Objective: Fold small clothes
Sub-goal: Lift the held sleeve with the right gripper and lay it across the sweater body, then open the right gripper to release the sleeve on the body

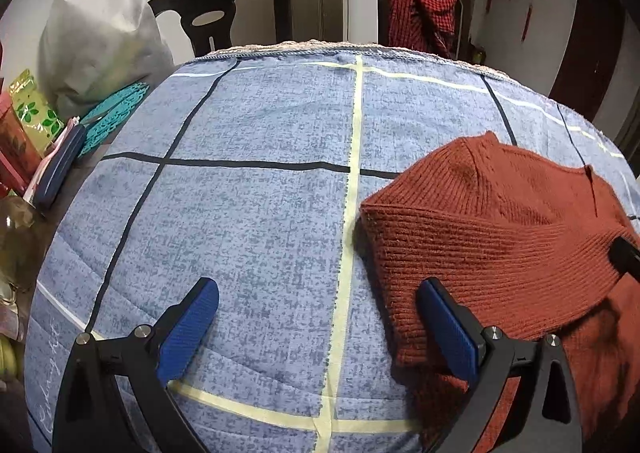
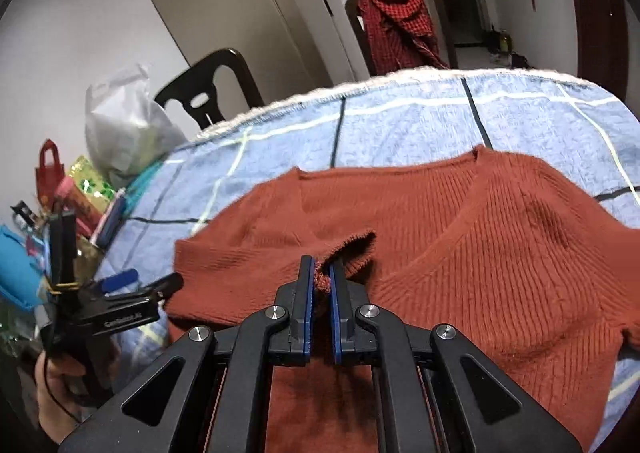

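A rust-red knitted sweater (image 2: 460,237) is lying on a blue blanket (image 1: 248,193) with dark and pale lines on it. In the right wrist view the sweater is filling the middle and lower part of the frame. In the left wrist view it is sitting at the right side and lower right.

The right gripper (image 2: 321,273) is pinching a bit of the sweater's edge between its two blue pads. The pads are squeezed close together with a small lump of red knit between them. That edge is lifting up a little just past the fingertips, in the lower middle of the frame.

The left gripper (image 1: 318,295) is spread wide and is holding nothing. Its left blue pad is hanging over bare blanket at the lower left. Its right blue pad is sitting by the folded edge of the sweater at the lower right; I cannot tell if it is touching the knit. In the right wrist view, a hand (image 2: 60,393) is holding this gripper at the lower left of the frame.

Two dark chairs are standing past the far edge of the blanket. A red checked cloth (image 1: 424,9) is hanging on one chair near the top right. A white bag (image 1: 100,33) is sitting at the upper left, with bright packets and a teal thing under it at the left edge.
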`<action>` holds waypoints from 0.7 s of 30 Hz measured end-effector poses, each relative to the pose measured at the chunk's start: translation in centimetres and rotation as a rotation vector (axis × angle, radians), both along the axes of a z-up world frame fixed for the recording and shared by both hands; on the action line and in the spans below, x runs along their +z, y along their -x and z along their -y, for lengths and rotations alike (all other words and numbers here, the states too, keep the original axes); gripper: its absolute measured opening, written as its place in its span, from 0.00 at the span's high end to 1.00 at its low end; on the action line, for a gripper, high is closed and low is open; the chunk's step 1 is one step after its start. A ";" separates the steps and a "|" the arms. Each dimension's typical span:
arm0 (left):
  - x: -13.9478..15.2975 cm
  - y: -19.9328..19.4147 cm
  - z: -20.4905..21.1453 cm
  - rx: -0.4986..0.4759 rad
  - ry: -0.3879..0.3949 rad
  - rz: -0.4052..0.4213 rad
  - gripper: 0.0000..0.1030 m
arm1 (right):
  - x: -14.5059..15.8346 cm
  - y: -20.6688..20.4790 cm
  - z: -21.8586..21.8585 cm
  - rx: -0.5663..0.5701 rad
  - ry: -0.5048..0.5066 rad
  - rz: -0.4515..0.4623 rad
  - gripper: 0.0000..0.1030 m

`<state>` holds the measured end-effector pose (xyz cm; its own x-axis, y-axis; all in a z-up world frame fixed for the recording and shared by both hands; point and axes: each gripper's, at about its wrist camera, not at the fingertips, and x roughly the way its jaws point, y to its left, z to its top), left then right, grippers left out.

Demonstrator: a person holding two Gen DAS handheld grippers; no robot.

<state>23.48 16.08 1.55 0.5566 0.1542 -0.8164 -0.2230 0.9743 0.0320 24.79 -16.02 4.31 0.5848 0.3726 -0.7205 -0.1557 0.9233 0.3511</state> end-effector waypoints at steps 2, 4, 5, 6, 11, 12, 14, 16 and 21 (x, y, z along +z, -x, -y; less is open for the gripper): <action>0.0 0.0 -0.1 0.001 -0.001 0.000 0.02 | -0.8 -0.4 -0.2 -0.008 0.014 -0.022 0.93; 0.0 0.0 -0.1 0.002 0.003 -0.002 0.02 | -1.4 -0.5 -0.3 -0.025 0.044 -0.026 0.93; 0.0 0.0 -0.2 -0.001 0.000 -0.002 0.02 | -1.8 -0.5 -0.2 -0.026 0.039 -0.041 0.93; 0.0 0.0 -0.1 -0.005 -0.001 -0.002 0.02 | -2.0 -0.5 -0.2 -0.028 0.040 -0.050 0.92; 1.2 0.8 -0.5 -0.009 0.010 0.015 0.02 | -1.7 0.2 0.1 -0.042 0.108 -0.050 0.83; 1.8 1.2 -0.6 -0.010 0.008 0.027 0.02 | -1.4 0.6 0.2 -0.053 0.132 -0.038 0.82; 3.2 2.2 -0.5 -0.032 0.012 0.053 0.02 | -0.7 1.3 0.7 -0.069 0.162 -0.018 0.81; 4.7 3.0 -0.2 -0.056 0.022 0.070 0.02 | 0.2 2.3 1.4 -0.083 0.177 0.002 0.79; 8.5 4.9 2.3 -0.185 0.098 0.104 0.02 | 3.1 5.7 4.0 -0.106 0.181 0.063 0.65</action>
